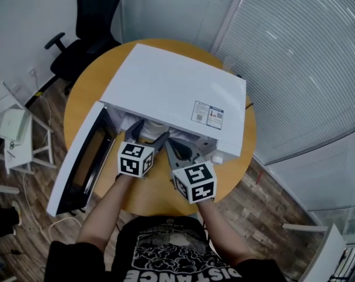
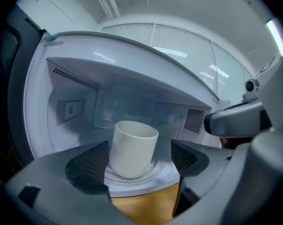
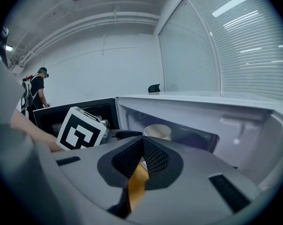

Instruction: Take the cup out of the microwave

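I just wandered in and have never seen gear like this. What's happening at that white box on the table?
A person holds a gripper in each hand in front of a white microwave, which sits on a round wooden table with its door swung open. The left gripper is open at the opening, jaws apart and lined up on a white cup inside, not gripping it. The right gripper is beside it, shut and empty. The cup is not out yet.

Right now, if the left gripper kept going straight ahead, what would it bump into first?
Most likely the white cup on the plate inside the open microwave. It lines up with the gap between the open jaws of the left gripper, and nothing shows in front of it.
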Motion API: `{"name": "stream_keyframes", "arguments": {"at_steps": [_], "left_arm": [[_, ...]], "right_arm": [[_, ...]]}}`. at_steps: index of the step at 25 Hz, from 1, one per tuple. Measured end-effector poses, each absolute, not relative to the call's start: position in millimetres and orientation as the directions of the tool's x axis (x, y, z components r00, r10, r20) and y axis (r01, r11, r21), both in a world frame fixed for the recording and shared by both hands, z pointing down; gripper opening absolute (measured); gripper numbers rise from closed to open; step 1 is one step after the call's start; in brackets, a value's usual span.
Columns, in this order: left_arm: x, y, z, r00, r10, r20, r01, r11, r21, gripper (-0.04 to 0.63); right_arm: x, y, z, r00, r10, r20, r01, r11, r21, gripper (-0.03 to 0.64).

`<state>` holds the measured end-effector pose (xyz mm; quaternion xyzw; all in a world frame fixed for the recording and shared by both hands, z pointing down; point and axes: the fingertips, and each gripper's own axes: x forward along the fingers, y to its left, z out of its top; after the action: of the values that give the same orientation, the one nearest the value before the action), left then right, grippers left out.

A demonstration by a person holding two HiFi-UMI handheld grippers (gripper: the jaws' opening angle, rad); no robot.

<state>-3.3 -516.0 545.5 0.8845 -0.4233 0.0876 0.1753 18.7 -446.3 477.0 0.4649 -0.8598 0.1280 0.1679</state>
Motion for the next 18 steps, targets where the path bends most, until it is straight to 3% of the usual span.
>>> {"name": "stream_keyframes", "arguments": {"at_steps": [18], "left_arm": [[18.4,-548.8,554.4,0.660,-0.684,0.312,-0.747,-0.642,0.174,0.465]], "right_arm": [[27.6,-469.8,483.1,-0.536,-0.735,0.416,-0.825,0.560,-0.075,0.017]]}}
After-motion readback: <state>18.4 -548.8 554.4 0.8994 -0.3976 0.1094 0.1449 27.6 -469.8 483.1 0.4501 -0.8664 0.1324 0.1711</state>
